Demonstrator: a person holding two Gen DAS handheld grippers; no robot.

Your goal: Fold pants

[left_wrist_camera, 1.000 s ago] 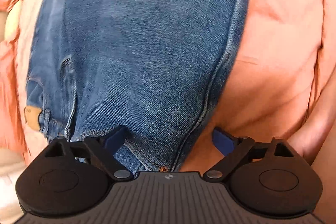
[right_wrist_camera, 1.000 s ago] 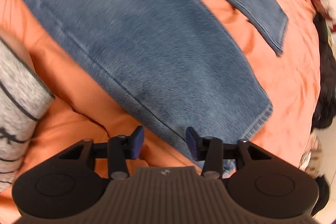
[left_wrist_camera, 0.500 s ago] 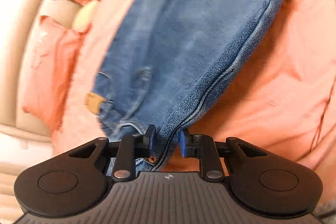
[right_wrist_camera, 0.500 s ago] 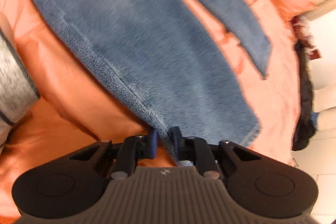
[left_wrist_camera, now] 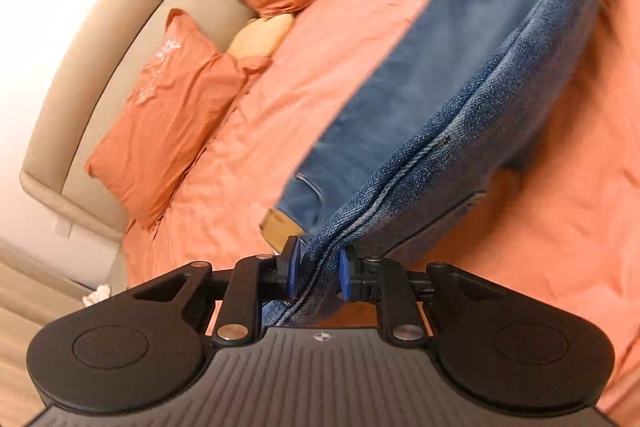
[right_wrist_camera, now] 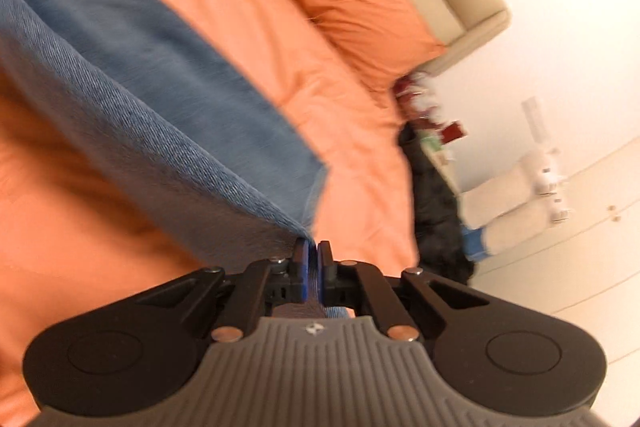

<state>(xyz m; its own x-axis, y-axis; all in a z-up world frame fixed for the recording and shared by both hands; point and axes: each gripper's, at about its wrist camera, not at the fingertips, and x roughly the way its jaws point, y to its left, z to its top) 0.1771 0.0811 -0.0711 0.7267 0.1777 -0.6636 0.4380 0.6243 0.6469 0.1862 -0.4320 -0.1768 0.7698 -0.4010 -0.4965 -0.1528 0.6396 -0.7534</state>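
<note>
- Jeans are hanging lifted above the bed, one edge pinched at each end, the far part still lying on the orange cover
- Left tongs are gripping the thick seamed edge near the waistband; jaws have just been closing and are now standing narrow, blue pads pressing denim on both sides
- Tan leather patch is showing just beyond the left tongs, on the part of the jeans sagging below the grip
- Right tongs are clamping the jeans at a thin edge near the leg hem, jaws nearly touching with only cloth between
- Denim is stretching away from each grip in a raised fold
- Two orange pillows are leaning against the beige headboard
- Dark clothing is piling beside the bed in the right wrist view; focus is being blurred there
</note>
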